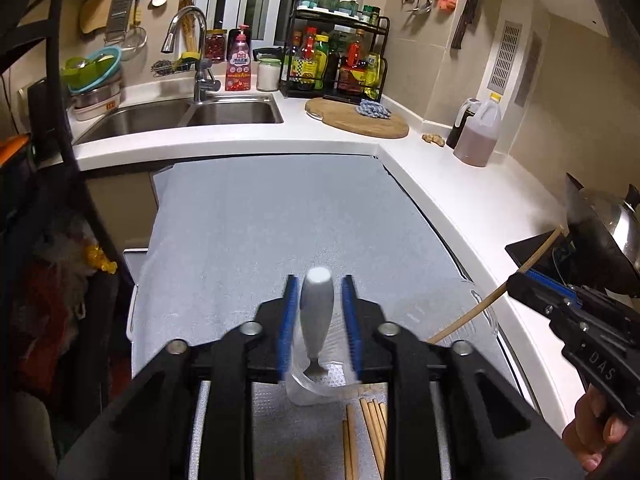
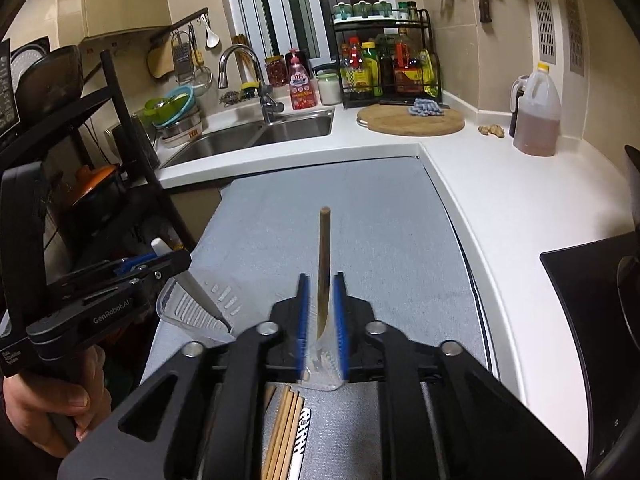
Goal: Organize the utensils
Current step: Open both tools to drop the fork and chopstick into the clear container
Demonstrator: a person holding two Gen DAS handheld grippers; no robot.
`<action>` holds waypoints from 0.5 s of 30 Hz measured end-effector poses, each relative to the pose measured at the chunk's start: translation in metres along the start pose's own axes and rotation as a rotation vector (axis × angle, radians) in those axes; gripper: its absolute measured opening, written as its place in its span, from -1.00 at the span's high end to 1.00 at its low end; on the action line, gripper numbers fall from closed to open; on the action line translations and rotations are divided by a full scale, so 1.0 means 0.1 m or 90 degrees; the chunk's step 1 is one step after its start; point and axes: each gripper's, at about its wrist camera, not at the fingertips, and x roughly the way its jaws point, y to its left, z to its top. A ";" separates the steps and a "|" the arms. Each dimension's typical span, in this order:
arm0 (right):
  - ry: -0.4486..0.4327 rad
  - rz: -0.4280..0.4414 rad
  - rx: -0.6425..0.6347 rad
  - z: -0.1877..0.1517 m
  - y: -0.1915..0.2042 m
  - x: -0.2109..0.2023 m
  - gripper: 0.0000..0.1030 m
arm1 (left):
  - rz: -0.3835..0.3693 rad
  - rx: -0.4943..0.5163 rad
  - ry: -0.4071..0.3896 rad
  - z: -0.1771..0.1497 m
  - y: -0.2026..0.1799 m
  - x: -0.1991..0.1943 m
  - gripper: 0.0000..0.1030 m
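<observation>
Ahead of me lies a grey textured mat (image 1: 256, 216) on the white bench (image 1: 460, 184) — sink (image 1: 188, 114) and round wooden board (image 1: 356, 116) beyond. Bamboo chopsticks (image 1: 372, 428) lie below. My left tongs (image 1: 320, 328) stand parted around a smooth white handle (image 1: 317, 312) (pads apart from it); my right tongs (image 2: 320, 324) parted around one upright chopstick (image 2: 324, 268), over clear plastic trays (image 2: 192, 312).

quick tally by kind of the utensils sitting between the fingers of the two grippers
white-handled utensil: 1, at the left gripper
wooden chopstick: 1, at the right gripper
total: 2
</observation>
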 end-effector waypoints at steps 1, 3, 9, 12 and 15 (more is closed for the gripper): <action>0.001 -0.007 -0.001 -0.01 0.00 0.00 0.19 | 0.001 0.002 -0.009 0.01 -0.01 -0.04 0.17; 0.002 -0.022 -0.002 -0.02 0.00 -0.02 0.13 | 0.007 0.008 -0.021 0.02 -0.03 -0.11 0.07; -0.009 -0.048 -0.010 -0.03 0.01 -0.23 0.12 | 0.010 0.005 -0.062 0.06 -0.05 -0.48 -0.06; -0.026 -0.057 -0.020 -0.08 0.02 -0.41 0.12 | 0.015 0.003 -0.081 0.00 -0.04 -0.73 -0.06; -0.046 -0.063 -0.027 -0.19 0.04 -0.64 0.12 | 0.019 -0.003 -0.095 -0.12 -0.02 -0.95 -0.06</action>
